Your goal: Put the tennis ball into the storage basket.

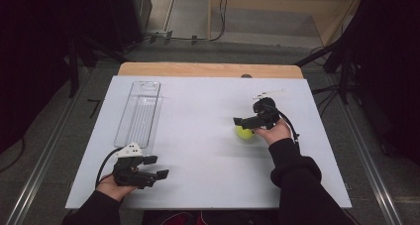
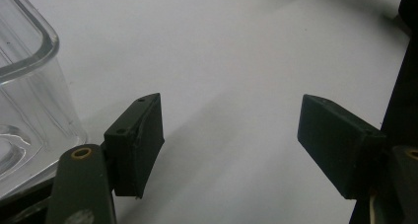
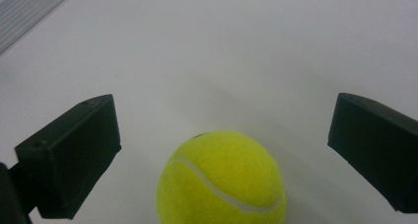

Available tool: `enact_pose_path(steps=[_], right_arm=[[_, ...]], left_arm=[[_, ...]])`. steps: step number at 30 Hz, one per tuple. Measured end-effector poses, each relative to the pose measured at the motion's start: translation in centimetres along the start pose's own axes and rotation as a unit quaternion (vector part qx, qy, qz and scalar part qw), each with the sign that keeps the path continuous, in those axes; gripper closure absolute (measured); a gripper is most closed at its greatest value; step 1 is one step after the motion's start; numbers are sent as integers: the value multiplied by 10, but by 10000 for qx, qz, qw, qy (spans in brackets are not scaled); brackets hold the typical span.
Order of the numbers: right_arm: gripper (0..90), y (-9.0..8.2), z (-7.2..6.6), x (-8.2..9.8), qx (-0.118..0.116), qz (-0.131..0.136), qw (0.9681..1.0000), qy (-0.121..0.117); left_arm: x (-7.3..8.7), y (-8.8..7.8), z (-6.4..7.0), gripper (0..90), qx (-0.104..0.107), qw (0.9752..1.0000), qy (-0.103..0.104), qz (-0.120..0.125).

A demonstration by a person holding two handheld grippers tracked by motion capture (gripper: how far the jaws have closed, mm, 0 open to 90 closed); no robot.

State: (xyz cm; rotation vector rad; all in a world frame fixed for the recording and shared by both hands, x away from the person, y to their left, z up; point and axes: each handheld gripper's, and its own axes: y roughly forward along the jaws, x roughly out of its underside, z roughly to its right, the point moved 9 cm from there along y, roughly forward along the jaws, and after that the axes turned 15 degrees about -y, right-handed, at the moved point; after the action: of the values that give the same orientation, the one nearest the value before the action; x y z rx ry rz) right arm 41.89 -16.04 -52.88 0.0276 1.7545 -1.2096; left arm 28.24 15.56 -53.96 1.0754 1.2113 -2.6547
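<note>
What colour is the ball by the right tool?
Yellow-green with a pale curved seam; the ball shows best in the right gripper view.

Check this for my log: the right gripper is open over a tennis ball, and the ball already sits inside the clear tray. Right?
Not quite. The tennis ball lies on the white table, far from the clear tray, as the high view shows. The right gripper is indeed open over it.

This looks like a lab or recording room: a white board (image 1: 198, 136) on a wooden table (image 1: 208, 69), black curtains (image 1: 34, 46) at both sides, floor cables (image 1: 198, 36) (loose, trailing), metal rails (image 1: 39, 155).
</note>
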Motion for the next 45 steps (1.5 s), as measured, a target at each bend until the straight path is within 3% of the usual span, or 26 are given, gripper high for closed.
enact_pose_path(steps=[17, 25, 28, 34, 45], right_arm=[[0, 13, -4, 20, 208, -229, 9995, -15], [0, 22, -9, 32, 186, -319, 9993, -44], [0, 26, -12, 37, 81, -352, 9993, 44], [227, 25, -13, 38, 134, -267, 9995, -113], [238, 24, -13, 38, 117, -275, 9994, -145]], left_arm=[[-1, -3, 1, 261, 21, 10000, 9, 52], [-1, -2, 1, 261, 25, 10000, 10, 45], [-1, -2, 2, 261, 26, 10000, 3, 54], [-1, -2, 2, 261, 66, 10000, 25, 34], [0, -1, 1, 261, -3, 10000, 31, 1]])
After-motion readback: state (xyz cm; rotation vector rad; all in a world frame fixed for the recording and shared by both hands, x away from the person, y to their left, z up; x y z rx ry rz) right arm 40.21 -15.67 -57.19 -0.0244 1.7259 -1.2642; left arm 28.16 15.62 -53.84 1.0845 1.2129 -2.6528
